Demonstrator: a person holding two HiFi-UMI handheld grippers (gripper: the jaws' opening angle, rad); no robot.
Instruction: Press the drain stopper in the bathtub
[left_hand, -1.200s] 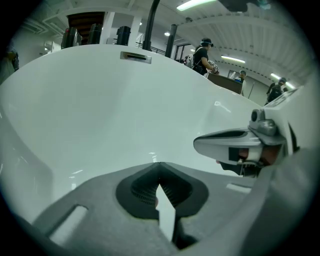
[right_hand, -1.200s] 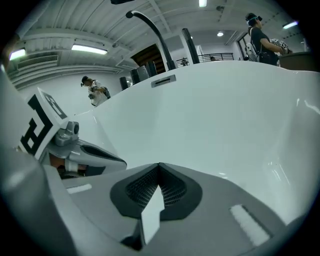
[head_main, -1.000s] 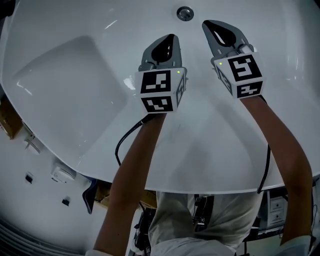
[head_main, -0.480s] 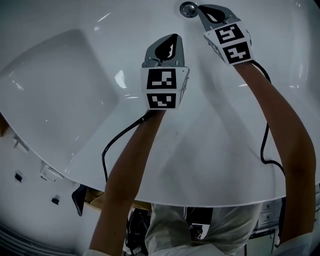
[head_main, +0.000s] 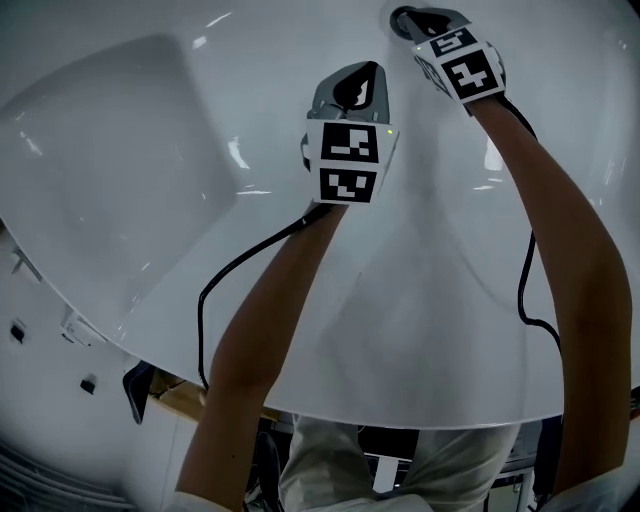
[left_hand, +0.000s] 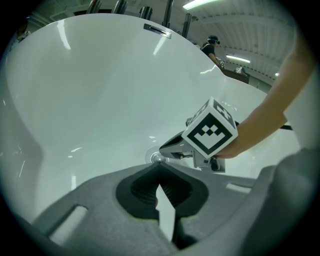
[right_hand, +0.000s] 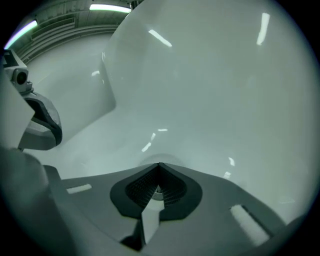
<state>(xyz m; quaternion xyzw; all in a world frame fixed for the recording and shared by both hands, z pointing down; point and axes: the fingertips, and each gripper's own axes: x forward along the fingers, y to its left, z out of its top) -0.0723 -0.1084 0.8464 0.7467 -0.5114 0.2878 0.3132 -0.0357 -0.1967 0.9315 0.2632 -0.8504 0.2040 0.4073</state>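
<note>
One bathtub (head_main: 150, 150), one drain stopper (left_hand: 156, 158), two tools. My right tool (head_main: 408, 18), jaws pressed together on nothing, sets its tip on the stopper at the top edge of the head view and covers most of it. My left tool (head_main: 362, 75), likewise closed and empty, hangs near it, lower left.

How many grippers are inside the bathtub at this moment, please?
2. The left gripper hangs above the bathtub floor, jaws together; the right gripper, farther ahead, has its closed tip at the drain stopper. None seems hidden.
</note>
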